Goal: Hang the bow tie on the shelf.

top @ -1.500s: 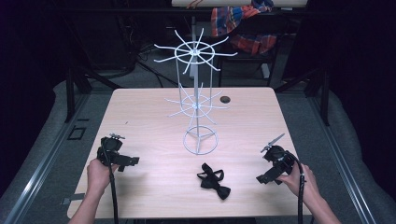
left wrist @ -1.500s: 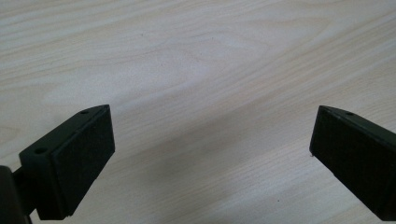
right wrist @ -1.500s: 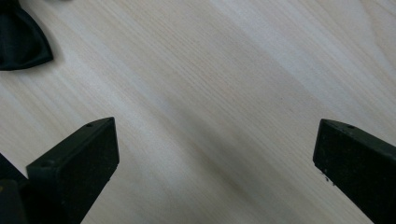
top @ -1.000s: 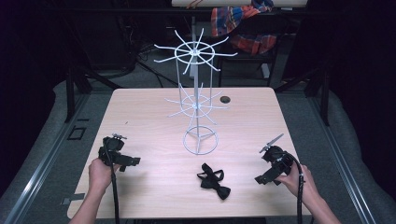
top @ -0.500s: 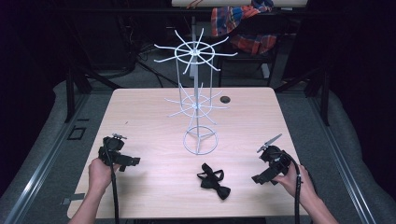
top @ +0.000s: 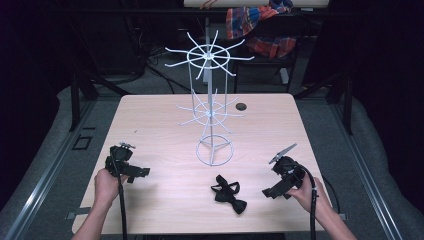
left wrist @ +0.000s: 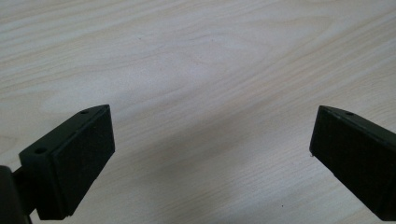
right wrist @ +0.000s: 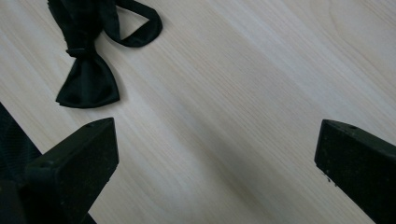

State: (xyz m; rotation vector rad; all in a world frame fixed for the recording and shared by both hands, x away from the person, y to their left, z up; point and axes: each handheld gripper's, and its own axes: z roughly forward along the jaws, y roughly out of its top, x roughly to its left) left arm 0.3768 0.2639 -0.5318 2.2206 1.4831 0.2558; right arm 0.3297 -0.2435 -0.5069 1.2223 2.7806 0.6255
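Resting low at the near edge of the worktop [top: 150, 120], your two hands each hold a claw. Your left claw [top: 137, 172] sits at about 8 o'clock from the worktop's middle, its jaws spread wide over bare wood grain in the left gripper view, nothing between them. Your right claw [top: 270, 192] sits at about 4 o'clock, jaws likewise wide apart and empty, pointing toward the middle of the near edge.

Between the two claws, at 6 o'clock, a black bow tie [top: 229, 193] lies flat on the wood, its strap looped beside it. It lies nearer your right claw than your left, apart from both. In the right gripper view the bow tie [right wrist: 91, 79] lies up at 11 o'clock, beyond the left jaw.

Farther in, near the centre, a white wire display rack [top: 210, 112] stands upright on its ring base, with two tiers of spokes. Beyond it, at 1 o'clock, a small dark round object [top: 242, 106] lies on the wood; you cannot tell what it is.

Past the far edge, plaid cloth [top: 260, 25] hangs in the dark.
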